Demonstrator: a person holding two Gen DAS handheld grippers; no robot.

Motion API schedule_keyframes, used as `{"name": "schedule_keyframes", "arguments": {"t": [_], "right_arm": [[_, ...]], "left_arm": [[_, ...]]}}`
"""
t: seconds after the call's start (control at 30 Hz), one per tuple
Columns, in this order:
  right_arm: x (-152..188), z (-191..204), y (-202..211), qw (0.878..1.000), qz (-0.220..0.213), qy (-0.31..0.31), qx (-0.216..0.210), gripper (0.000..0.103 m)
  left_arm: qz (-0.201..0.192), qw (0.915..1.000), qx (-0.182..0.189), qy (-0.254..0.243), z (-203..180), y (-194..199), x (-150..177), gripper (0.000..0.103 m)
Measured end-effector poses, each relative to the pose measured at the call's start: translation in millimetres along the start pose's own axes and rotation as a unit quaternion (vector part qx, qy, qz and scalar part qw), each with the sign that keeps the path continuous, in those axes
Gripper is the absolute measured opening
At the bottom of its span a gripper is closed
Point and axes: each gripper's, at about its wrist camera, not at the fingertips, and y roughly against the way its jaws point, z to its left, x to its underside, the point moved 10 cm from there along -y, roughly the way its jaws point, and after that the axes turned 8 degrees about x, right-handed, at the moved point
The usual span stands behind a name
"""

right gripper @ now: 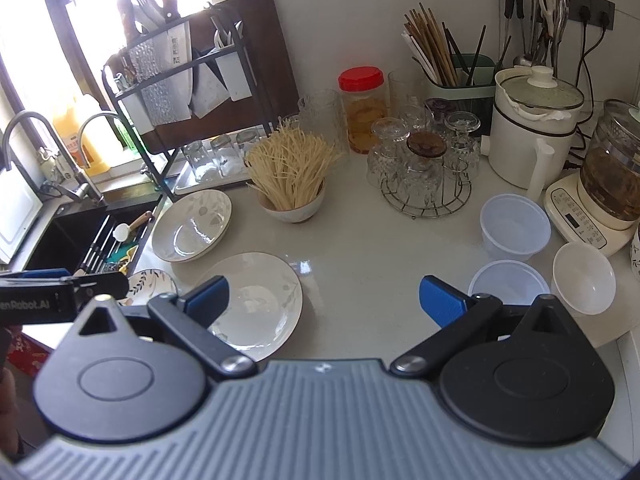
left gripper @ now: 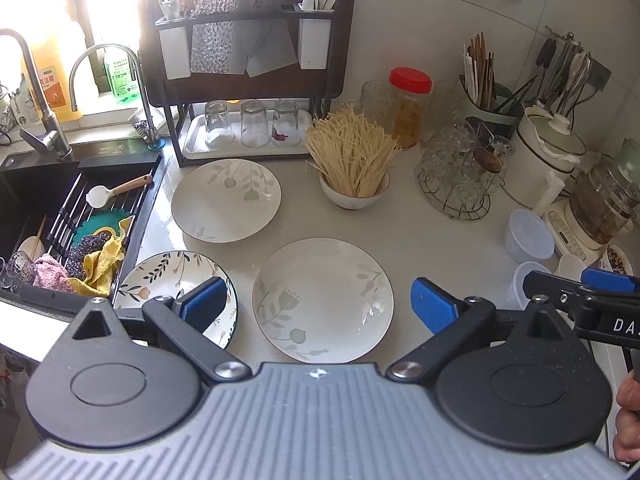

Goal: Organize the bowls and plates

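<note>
Both grippers wide open, nothing held. Left gripper (left gripper: 316,306) up over the near leaf plate (left gripper: 323,300), pads either side of it, not touching. Right gripper (right gripper: 324,300) up over bare counter (right gripper: 360,240), same plate just left of its left pad.

Task things: second leaf plate (left gripper: 226,201) ahead & left of left gripper. Flower plate w/ dark rim (left gripper: 160,276) just under left pad, close to counter edge by the sink (left gripper: 24,200). White bowl (right gripper: 584,278) right of right gripper. Two clear plastic tubs (right gripper: 515,227) ahead & right of it. Bowl full of dry noodles (left gripper: 354,194) straight ahead.

Could go wrong:
- Plates flat & shiny, so pads may slip off the thin rim. Plate drops, chips.
- Flower plate so near the edge, a bump may push it into the sink.
- Noodle bowl looks top-heavy. Knock = noodles everywhere.
- Glasses on wire rack (right gripper: 424,184) just behind. Wide swing w/ a plate could hit them.
- Both grippers close together, may bump each other.

Surface: pale, smooth, glossy, prob. slippery. Plates slide easy.

Room: small busy kitchen. Bright window ahead & left, glare hides stuff there. Dish rack (left gripper: 248,40) w/ knives ahead. Red-lid jar (left gripper: 410,108), chopstick holder (right gripper: 460,76), white pot (right gripper: 536,120) ahead & right, by the tiled wall.
</note>
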Motion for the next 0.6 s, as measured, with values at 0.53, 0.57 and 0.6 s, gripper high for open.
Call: {"name": "schedule_keyframes", "arguments": {"t": [0.53,0.57,0.6], "right_arm": [[1.2,-0.7,1.1,1.0,0.0,0.003,0.006,0.103],[0.1,0.5,3.1,1.0,-0.005,0.005,0.002,0.103],[-1.2,1.5,3.9,1.0,-0.009,0.007,0.0,0.103]], "left_arm": [[0.008,0.9999,0.001,0.01,-0.2,-3.4,4.3,0.1],[0.009,0.9999,0.001,0.01,-0.2,-3.6,4.1,0.1],[0.008,0.9999,0.001,0.01,-0.3,-3.6,3.6,0.1]]}}
